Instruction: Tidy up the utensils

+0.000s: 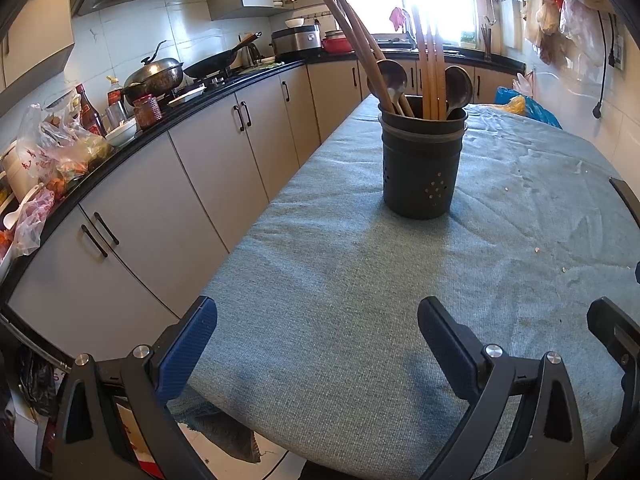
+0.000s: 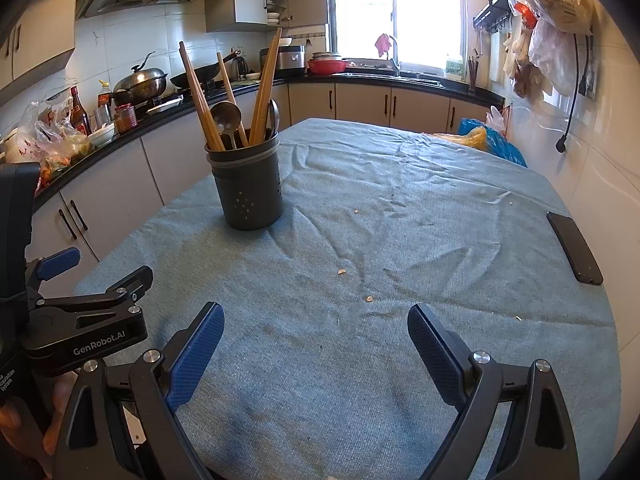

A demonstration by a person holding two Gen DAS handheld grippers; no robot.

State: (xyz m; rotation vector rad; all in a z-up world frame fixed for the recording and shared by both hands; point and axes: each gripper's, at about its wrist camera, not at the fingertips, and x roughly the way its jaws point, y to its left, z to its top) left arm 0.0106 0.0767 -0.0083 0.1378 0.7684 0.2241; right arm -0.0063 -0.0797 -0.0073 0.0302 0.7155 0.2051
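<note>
A dark utensil holder (image 1: 422, 164) stands upright on the table with the blue-grey cloth (image 1: 340, 300). It holds several wooden chopsticks (image 1: 430, 64) and two dark spoons (image 1: 394, 76). It also shows in the right wrist view (image 2: 247, 186), with chopsticks (image 2: 200, 98) and a spoon (image 2: 226, 114) in it. My left gripper (image 1: 318, 344) is open and empty, near the table's front edge, well short of the holder. My right gripper (image 2: 316, 344) is open and empty above the cloth (image 2: 380, 260), the holder far to its front left. The left gripper's body (image 2: 92, 316) shows at the left.
A black phone (image 2: 574, 248) lies at the table's right edge. A blue bag (image 2: 492, 142) sits at the far right corner. Crumbs (image 2: 342, 271) dot the cloth. A kitchen counter (image 1: 132, 136) with bottles, bags and pans runs along the left.
</note>
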